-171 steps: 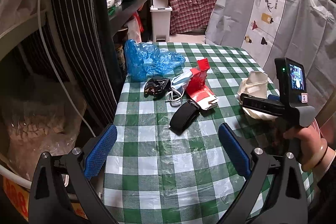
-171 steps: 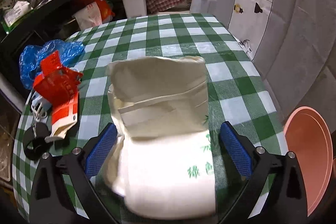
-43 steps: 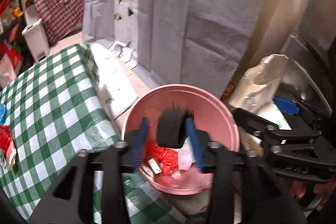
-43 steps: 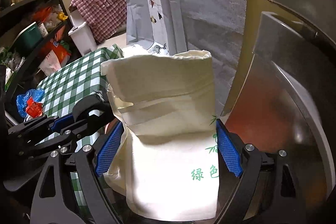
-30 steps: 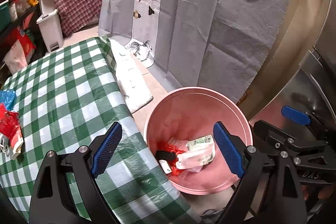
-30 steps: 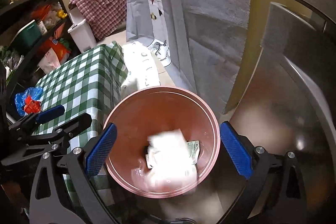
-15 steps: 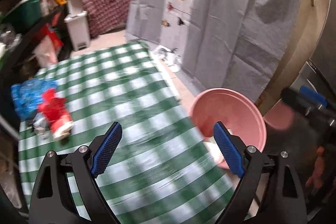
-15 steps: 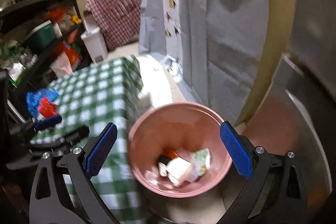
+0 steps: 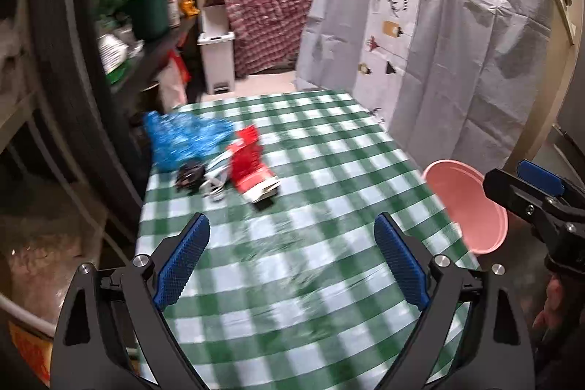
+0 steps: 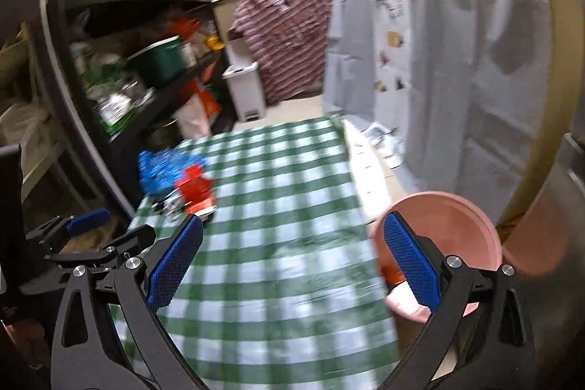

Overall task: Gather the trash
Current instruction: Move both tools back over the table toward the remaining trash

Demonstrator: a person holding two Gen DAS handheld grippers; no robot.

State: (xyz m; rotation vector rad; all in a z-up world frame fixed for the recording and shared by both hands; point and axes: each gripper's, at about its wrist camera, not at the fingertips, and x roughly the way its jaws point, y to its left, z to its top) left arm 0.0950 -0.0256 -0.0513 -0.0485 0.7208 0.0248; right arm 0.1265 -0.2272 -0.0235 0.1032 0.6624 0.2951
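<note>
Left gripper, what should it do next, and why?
Probably reach forward to the red carton in the pile at the table's far left. The left gripper is open and holds nothing, trash remains on the checked cloth, and the pink bin waits beside the table.

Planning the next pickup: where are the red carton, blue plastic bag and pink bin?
red carton (image 9: pixel 248 158), left wrist view, its red side.
blue plastic bag (image 9: pixel 179 137), left wrist view, crumpled middle.
pink bin (image 10: pixel 471 207), right wrist view, far rim.

one pink bin (image 9: pixel 466 203), two grippers (image 9: pixel 290 260)
</note>
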